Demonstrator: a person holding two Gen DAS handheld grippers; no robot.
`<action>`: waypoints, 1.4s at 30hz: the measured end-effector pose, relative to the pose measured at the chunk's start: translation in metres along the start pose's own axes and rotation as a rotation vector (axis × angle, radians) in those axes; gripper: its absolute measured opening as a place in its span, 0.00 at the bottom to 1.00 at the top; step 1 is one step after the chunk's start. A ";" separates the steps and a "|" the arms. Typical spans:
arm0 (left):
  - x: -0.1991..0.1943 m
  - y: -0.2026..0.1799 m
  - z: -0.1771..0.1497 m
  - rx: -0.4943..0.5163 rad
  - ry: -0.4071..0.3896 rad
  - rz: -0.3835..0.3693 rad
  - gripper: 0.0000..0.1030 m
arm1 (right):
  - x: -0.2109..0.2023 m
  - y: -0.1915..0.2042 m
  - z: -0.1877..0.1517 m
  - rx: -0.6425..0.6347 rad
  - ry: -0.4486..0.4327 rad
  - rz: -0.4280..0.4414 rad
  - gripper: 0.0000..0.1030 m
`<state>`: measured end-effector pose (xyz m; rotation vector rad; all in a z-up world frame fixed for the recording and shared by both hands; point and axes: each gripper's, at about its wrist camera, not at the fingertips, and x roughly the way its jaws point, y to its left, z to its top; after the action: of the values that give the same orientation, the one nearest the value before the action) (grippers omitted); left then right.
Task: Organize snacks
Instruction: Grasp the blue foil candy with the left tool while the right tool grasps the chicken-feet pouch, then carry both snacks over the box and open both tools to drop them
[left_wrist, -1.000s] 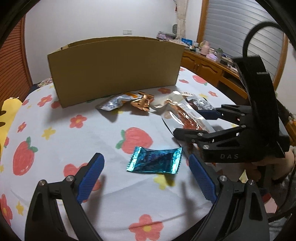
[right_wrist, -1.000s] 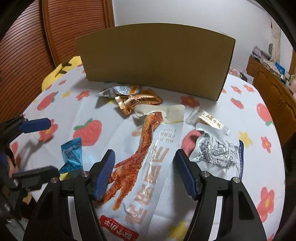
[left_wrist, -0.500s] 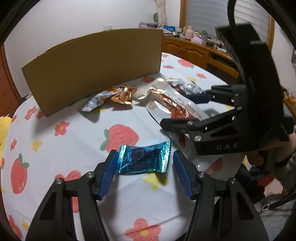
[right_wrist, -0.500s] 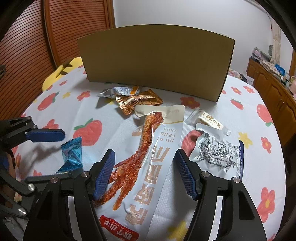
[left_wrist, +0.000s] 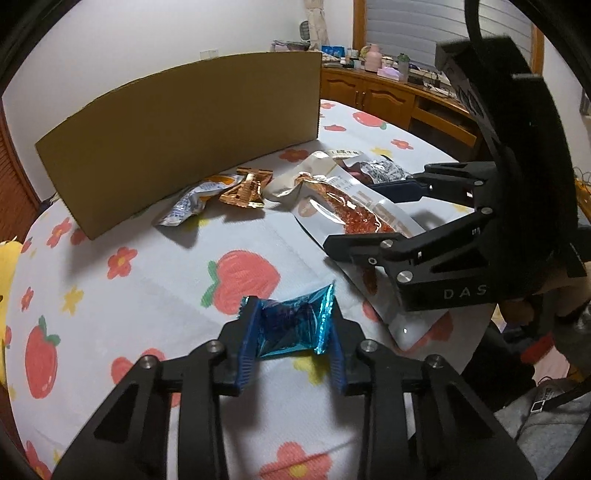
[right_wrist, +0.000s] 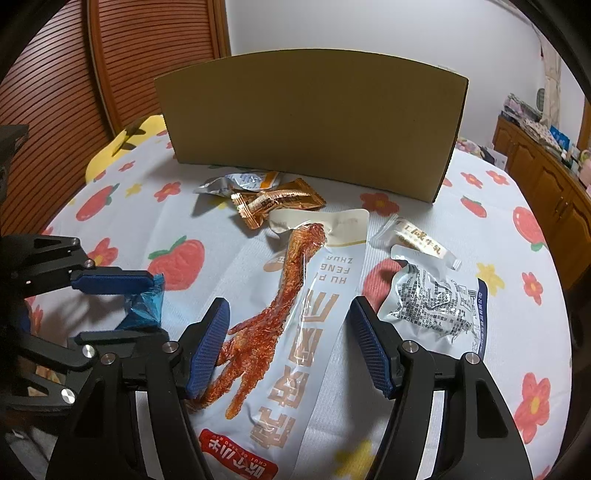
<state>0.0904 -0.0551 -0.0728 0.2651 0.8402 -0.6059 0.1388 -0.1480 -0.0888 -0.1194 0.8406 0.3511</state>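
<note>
My left gripper is shut on a small blue foil candy packet, which is crumpled between the blue pads just above the tablecloth; the packet also shows in the right wrist view. My right gripper is open, its pads on either side of a long white chicken-foot snack bag lying flat on the table. A brown cardboard box stands at the back. An orange wrapper, a silver packet, a small white bar and a silver pouch lie in front of it.
The round table has a white cloth with strawberries and flowers. A wooden cabinet with clutter stands behind on the right, a slatted wooden door on the left. A yellow cushion lies at the table's far left edge.
My left gripper moved forward around the blue candy packet and closed on it, crumpling it. My right gripper stayed open over the chicken-foot bag.
</note>
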 end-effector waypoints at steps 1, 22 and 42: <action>-0.002 0.002 0.000 -0.015 -0.007 -0.003 0.25 | 0.000 0.000 0.000 0.000 0.000 0.000 0.67; -0.033 0.042 -0.002 -0.204 -0.135 -0.012 0.23 | 0.006 0.013 0.005 -0.055 0.031 -0.007 0.49; -0.043 0.045 0.003 -0.213 -0.176 0.007 0.23 | -0.036 0.000 0.007 0.009 -0.087 0.064 0.18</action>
<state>0.0974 -0.0030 -0.0393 0.0204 0.7269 -0.5202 0.1216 -0.1553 -0.0577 -0.0682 0.7612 0.4098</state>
